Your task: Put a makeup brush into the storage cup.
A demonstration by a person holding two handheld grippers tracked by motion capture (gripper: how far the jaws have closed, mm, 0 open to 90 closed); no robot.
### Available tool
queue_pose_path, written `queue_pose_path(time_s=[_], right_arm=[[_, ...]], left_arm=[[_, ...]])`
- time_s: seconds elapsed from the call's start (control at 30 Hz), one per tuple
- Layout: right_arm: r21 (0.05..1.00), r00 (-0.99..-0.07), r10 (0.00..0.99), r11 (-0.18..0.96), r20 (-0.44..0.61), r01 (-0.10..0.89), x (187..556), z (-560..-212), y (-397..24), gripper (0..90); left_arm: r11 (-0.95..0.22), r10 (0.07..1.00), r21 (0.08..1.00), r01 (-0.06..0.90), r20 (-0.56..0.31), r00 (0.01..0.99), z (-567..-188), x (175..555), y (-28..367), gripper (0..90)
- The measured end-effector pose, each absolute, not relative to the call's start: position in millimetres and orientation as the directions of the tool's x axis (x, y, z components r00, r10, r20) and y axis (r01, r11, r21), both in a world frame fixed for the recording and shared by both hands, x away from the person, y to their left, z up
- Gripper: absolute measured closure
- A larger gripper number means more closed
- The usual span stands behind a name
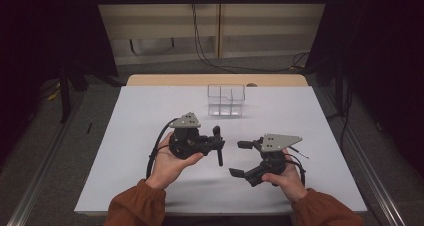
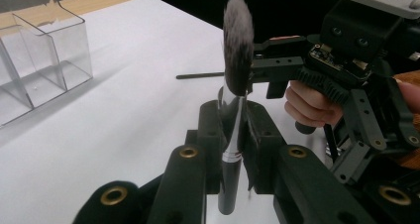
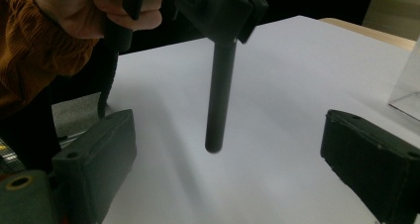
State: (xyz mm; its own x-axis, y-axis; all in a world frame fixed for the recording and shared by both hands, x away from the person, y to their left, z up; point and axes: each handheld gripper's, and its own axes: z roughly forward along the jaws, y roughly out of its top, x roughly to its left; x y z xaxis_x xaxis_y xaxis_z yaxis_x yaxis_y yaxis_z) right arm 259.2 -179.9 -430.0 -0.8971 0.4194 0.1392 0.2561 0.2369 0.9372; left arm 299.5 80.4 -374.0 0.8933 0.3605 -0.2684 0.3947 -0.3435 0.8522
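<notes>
My left gripper (image 1: 218, 144) is shut on a makeup brush (image 1: 219, 151) held above the white table (image 1: 145, 151). In the left gripper view the jaws (image 2: 236, 122) clamp its silver ferrule, and the dark bristle head (image 2: 238, 45) stands up above them. My right gripper (image 1: 241, 158) is open and empty, a little to the right of the brush. In the right gripper view the brush's black handle (image 3: 220, 85) hangs down just ahead of the wide-apart jaws. A clear organizer box (image 1: 226, 100) with several compartments stands at the back middle of the table.
A thin black stick (image 1: 299, 152) lies on the table just right of the right gripper. The organizer (image 2: 44, 50) is off to the left in the left gripper view. The table's wooden back edge (image 1: 215, 80) lies behind it, with dark floor on both sides.
</notes>
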Motion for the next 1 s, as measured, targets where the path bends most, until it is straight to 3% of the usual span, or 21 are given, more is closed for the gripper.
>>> queue_pose_path(time_s=[0.4,0.53,1.0], right_arm=[[0.928,-0.885,0.427,0.219,0.187,0.301,267.7,-428.5,-164.6,10.3],[0.926,-0.887,0.421,0.225,0.188,0.303,268.9,-429.7,-160.8,15.4],[0.928,-0.892,0.409,0.218,0.194,0.302,271.2,-431.9,-156.8,59.3]], left_arm=[[-0.335,0.361,0.856,0.394,-0.27,0.893,-374.2,298.2,79.3,79.7],[-0.331,0.36,0.856,0.398,-0.276,0.891,-374.9,298.2,79.0,79.7],[-0.329,0.359,0.854,0.404,-0.283,0.889,-379.0,297.8,76.3,79.7]])
